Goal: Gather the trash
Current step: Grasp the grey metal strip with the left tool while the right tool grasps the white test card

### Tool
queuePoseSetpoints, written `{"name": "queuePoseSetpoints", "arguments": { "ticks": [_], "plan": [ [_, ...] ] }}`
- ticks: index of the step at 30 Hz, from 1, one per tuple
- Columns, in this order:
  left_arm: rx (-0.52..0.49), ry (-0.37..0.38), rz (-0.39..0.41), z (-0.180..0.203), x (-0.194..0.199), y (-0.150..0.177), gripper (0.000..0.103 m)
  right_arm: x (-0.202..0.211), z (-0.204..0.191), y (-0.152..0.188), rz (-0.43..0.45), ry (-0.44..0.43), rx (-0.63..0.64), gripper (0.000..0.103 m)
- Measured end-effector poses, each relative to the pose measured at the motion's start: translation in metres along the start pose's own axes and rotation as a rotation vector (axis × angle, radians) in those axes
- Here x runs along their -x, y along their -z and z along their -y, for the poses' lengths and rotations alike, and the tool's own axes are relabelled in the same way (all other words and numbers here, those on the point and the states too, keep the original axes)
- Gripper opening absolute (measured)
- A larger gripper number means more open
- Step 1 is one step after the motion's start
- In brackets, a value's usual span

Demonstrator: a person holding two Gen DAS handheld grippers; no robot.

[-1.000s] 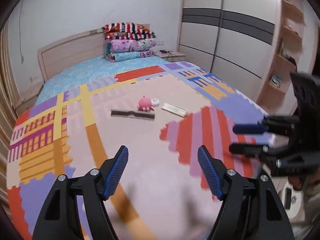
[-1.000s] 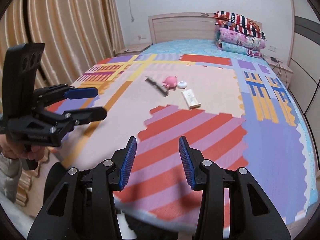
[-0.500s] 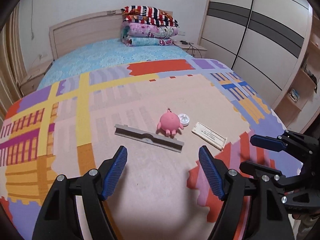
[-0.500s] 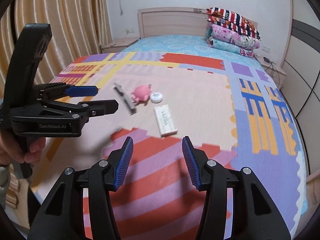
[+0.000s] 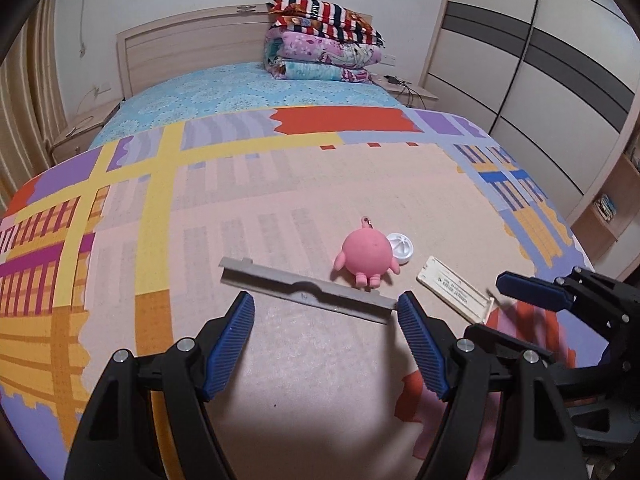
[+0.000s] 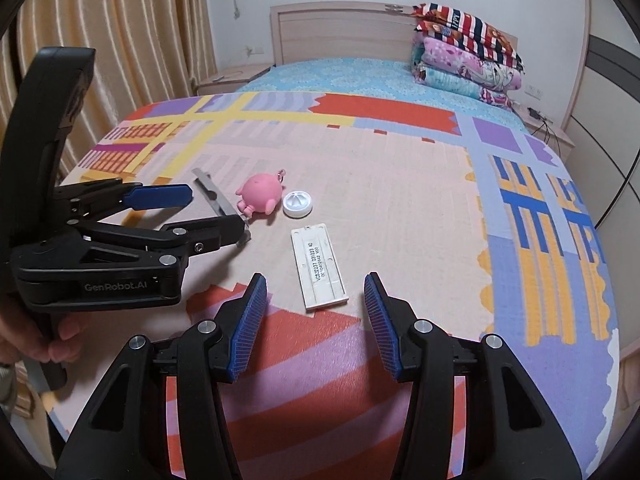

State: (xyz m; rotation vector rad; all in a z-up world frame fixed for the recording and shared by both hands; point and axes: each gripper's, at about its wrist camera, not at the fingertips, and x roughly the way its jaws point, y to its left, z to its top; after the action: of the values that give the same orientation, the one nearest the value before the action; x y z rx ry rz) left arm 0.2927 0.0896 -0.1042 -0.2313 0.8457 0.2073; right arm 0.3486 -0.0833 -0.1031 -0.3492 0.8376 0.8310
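Several items lie on the patterned bed cover (image 5: pixel 280 184). A long grey strip (image 5: pixel 306 290) lies just ahead of my open, empty left gripper (image 5: pixel 326 312). A pink round toy (image 5: pixel 366 256) and a white round cap (image 5: pixel 400 248) sit behind it. A white flat rectangular piece (image 5: pixel 454 290) lies to the right. In the right wrist view my open, empty right gripper (image 6: pixel 316 296) is just short of the white piece (image 6: pixel 318 266). The toy (image 6: pixel 260 194), cap (image 6: pixel 298 204) and strip (image 6: pixel 214 196) lie beyond. The left gripper (image 6: pixel 200 208) hovers over the strip's near end.
Folded quilts (image 5: pixel 324 48) are stacked at the headboard (image 5: pixel 188 44). Wardrobe doors (image 5: pixel 540 60) stand to the right, curtains (image 6: pixel 120 48) to the left. A nightstand (image 6: pixel 232 76) sits beside the bed. The bed's edge runs close under both grippers.
Both grippers moved forward over the bed toward the items. The left now stands over the grey strip, the right in front of the white piece. Both stayed open.
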Motion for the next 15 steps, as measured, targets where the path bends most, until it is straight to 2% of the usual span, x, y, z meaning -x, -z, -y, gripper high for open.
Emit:
{"name": "queuePoseSetpoints", "arguments": {
  "ticks": [10, 11, 13, 15],
  "plan": [
    [0.013, -0.054, 0.013, 0.0090, -0.0071, -0.0049, 0.071, -0.0036, 0.0006, -0.0003, -0.008, 0.008, -0.011, 0.049],
    [0.004, -0.068, 0.015, 0.0096, -0.0067, -0.0039, 0.067, -0.0032, 0.0011, -0.0002, -0.007, 0.011, -0.013, 0.048],
    [-0.014, -0.107, 0.017, 0.0087, -0.0052, -0.0018, 0.055, -0.0027, 0.0024, 0.0001, -0.007, 0.026, -0.019, 0.038],
    [-0.010, -0.130, 0.013, 0.0030, -0.0034, -0.0014, 0.035, -0.0015, 0.0059, 0.0010, -0.005, 0.029, -0.028, 0.031]
  ]
}}
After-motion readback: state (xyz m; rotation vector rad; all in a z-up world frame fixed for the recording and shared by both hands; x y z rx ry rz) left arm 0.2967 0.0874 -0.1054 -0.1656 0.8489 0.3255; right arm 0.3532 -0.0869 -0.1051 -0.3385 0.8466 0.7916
